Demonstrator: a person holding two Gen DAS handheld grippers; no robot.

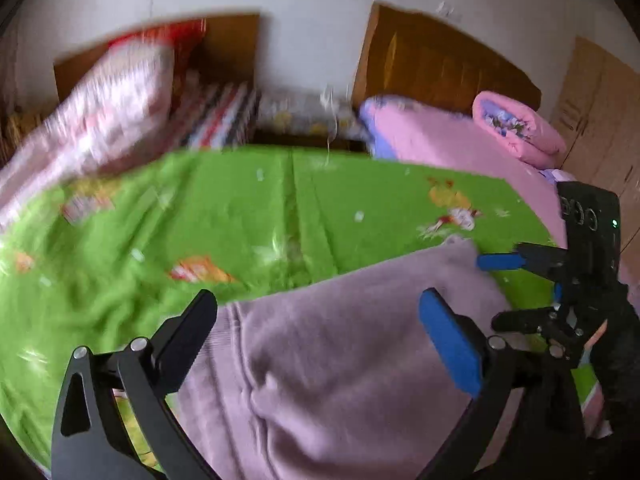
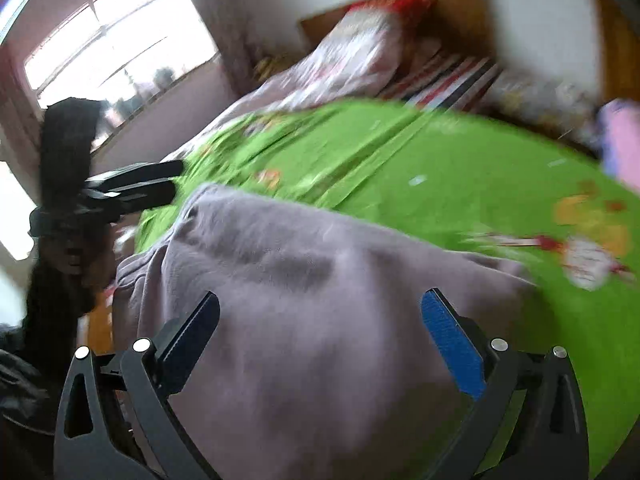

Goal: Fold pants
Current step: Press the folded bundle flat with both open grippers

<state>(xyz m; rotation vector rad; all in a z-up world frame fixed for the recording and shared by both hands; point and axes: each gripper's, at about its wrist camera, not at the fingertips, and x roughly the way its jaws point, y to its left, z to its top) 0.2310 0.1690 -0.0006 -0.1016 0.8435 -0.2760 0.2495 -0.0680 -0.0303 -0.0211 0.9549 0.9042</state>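
Note:
Lilac fleece pants (image 1: 340, 360) lie in a folded heap on a green cartoon-print sheet (image 1: 240, 208) at the near edge of a bed. My left gripper (image 1: 318, 300) hovers over the pants with its jaws wide open and nothing between the pads. At the right of that view my right gripper (image 1: 488, 292) stands open by the pants' far corner. In the right wrist view the pants (image 2: 300, 248) fill the foreground under the open right gripper (image 2: 320, 300), on the green sheet (image 2: 460, 168). The left gripper (image 2: 174, 180) shows at the left edge, seen side-on. Both views are blurred.
A rolled pink quilt (image 1: 516, 124) and a pink blanket lie on a second bed to the right. A patterned pillow (image 1: 116, 92) leans at the back left. Behind are wooden headboards (image 1: 440, 56), a wardrobe (image 1: 600, 112) and a window (image 2: 112, 52).

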